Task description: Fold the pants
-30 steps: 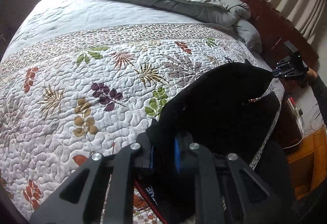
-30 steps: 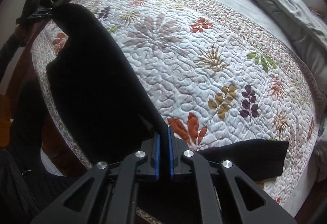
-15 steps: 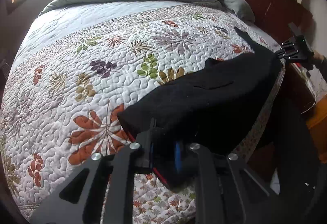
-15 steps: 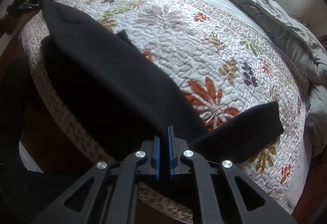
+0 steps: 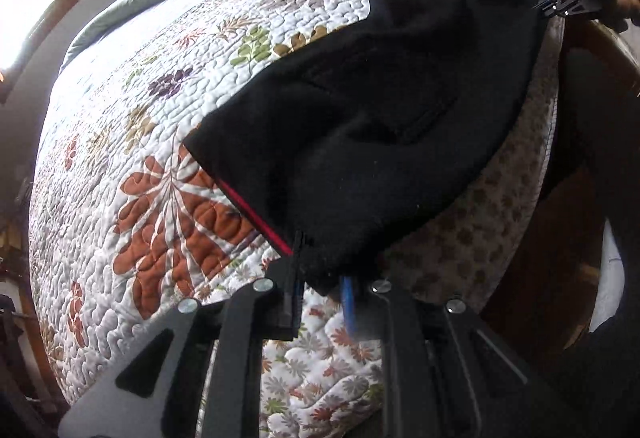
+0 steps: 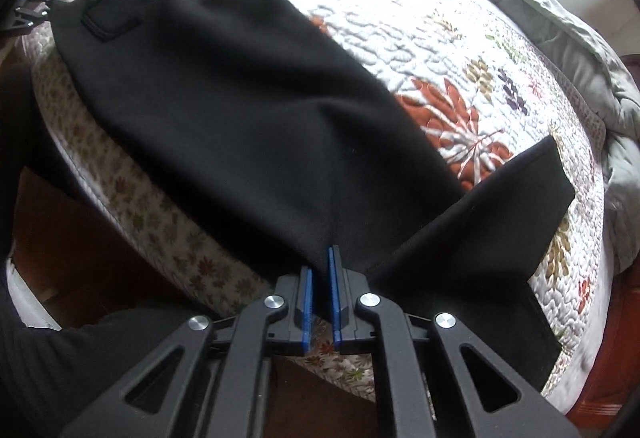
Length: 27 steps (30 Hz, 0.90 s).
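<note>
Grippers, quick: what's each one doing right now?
Left gripper: shut on the black pants at one corner.
Right gripper: shut on the pants' opposite corner.

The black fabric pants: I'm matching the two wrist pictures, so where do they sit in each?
Left wrist: the black fabric pants run from the left gripper at bottom centre to the upper right, near the bed's edge.
Right wrist: the pants run from the right gripper at bottom centre to the upper left.
Shared landmark: the large orange leaf print on the quilt.
</note>
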Available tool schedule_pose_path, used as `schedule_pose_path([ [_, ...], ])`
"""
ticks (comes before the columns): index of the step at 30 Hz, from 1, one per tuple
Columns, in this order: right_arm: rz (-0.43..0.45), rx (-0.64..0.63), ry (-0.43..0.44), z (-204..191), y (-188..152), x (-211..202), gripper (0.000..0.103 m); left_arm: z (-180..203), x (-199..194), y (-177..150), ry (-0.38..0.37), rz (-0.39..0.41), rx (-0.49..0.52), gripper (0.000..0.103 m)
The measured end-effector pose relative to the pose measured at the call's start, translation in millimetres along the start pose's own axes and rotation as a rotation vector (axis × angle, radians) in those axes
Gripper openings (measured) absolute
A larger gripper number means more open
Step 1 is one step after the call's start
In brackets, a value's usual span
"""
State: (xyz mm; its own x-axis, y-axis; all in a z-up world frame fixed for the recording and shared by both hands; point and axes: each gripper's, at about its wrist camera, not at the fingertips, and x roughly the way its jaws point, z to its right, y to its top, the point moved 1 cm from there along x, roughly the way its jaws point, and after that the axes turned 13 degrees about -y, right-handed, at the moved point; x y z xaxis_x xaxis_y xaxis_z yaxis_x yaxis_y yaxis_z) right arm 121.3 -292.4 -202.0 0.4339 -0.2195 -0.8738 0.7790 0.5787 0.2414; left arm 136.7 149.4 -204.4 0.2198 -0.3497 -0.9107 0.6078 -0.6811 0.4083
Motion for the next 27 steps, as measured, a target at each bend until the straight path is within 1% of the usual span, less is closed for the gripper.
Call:
schedule_pose_path([
  [5,-0.037,-0.028,-0.023,-12,-5,14,0.007,-1,6,-11,0.003,0.000,-0.030,0.014],
  [7,-0.046,-0.033,-0.025,-16,-6,19,0.007,-1,1,-16,0.002,0.010,-0.060,0.020],
  [9,-0.050,-0.045,-0.032,-20,-8,22,0.008,4,-10,-22,0.009,0.026,-0.083,0.024],
  [12,-0.050,-0.036,-0.022,-19,-10,21,0.010,14,-37,-27,0.040,0.081,-0.100,0.037],
  [13,-0.050,-0.029,-0.014,-17,-11,19,0.011,19,-50,-27,0.044,0.116,-0.111,0.043],
  [14,-0.048,-0.018,0.003,-14,-10,16,0.014,23,-61,-26,0.048,0.148,-0.114,0.046],
  [15,-0.044,0.006,0.032,-6,-8,14,0.022,30,-72,-23,0.070,0.183,-0.115,0.051],
  [16,-0.035,0.043,0.079,1,-6,9,0.025,34,-77,-19,0.077,0.203,-0.112,0.059],
  [17,-0.006,0.102,0.145,10,-4,-3,0.027,40,-81,-13,0.080,0.230,-0.106,0.065],
  [18,0.019,0.142,0.181,16,-2,-10,0.029,44,-81,-6,0.087,0.256,-0.106,0.078],
  [19,0.041,0.182,0.214,22,-1,-15,0.031,49,-78,5,0.085,0.299,-0.121,0.089],
  [20,0.060,0.234,0.257,28,1,-18,0.032,52,-73,14,0.054,0.328,-0.134,0.089],
  [21,0.066,0.276,0.274,32,2,-17,0.032,54,-62,26,-0.010,0.353,-0.157,0.089],
  [22,0.054,0.313,0.282,35,2,-9,0.032,56,-51,35,-0.038,0.352,-0.170,0.089],
  [24,0.014,0.335,0.270,35,0,7,0.032,66,-27,54,-0.067,0.344,-0.190,0.089],
  [25,-0.010,0.330,0.263,32,-2,13,0.032,70,-11,64,-0.097,0.335,-0.197,0.089],
  [27,-0.089,0.293,0.240,24,-10,28,0.033,83,15,78,-0.117,0.319,-0.199,0.089],
])
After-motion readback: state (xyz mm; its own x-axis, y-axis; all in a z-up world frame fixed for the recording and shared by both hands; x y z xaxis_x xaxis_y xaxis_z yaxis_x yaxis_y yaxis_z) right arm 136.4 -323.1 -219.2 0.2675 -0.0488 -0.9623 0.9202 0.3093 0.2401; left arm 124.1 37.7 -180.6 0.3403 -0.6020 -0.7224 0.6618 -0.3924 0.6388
